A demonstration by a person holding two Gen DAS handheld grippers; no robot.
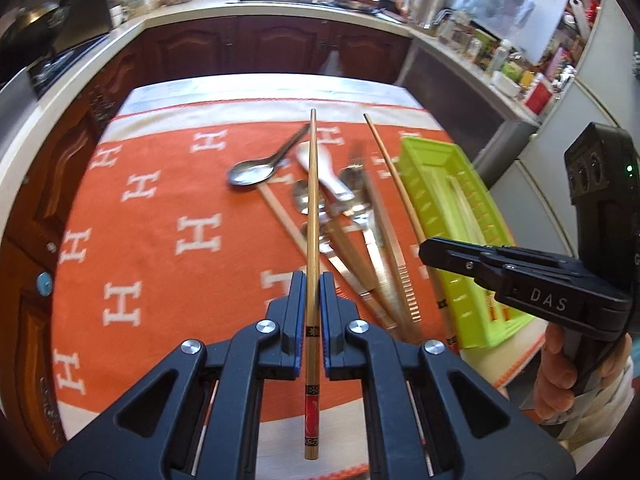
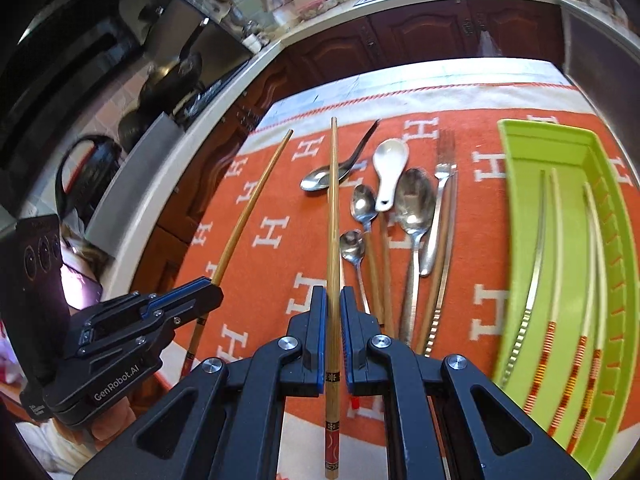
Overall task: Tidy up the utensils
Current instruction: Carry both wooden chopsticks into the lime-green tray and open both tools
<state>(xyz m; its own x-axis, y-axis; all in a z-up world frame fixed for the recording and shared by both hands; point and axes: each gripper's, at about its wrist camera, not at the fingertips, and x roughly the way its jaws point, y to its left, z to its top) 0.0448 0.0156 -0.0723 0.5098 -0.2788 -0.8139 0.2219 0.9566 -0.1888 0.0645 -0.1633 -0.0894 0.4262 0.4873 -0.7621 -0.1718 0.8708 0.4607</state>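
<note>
My left gripper [image 1: 312, 312] and right gripper [image 2: 331, 320] each pinch a chopstick [image 1: 311, 216]; the green tray [image 2: 516, 148] holds maybe four long pieces, while spoons [image 2: 416, 200] and a fork [image 2: 445, 152] wait beside it.

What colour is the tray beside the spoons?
Lime green; the tray shows best in the right wrist view.

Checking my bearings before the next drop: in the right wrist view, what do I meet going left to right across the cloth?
Left tongs with a chopstick → chopstick in the right tongs → white ceramic spoon → fork → green tray holding chopsticks.
</note>
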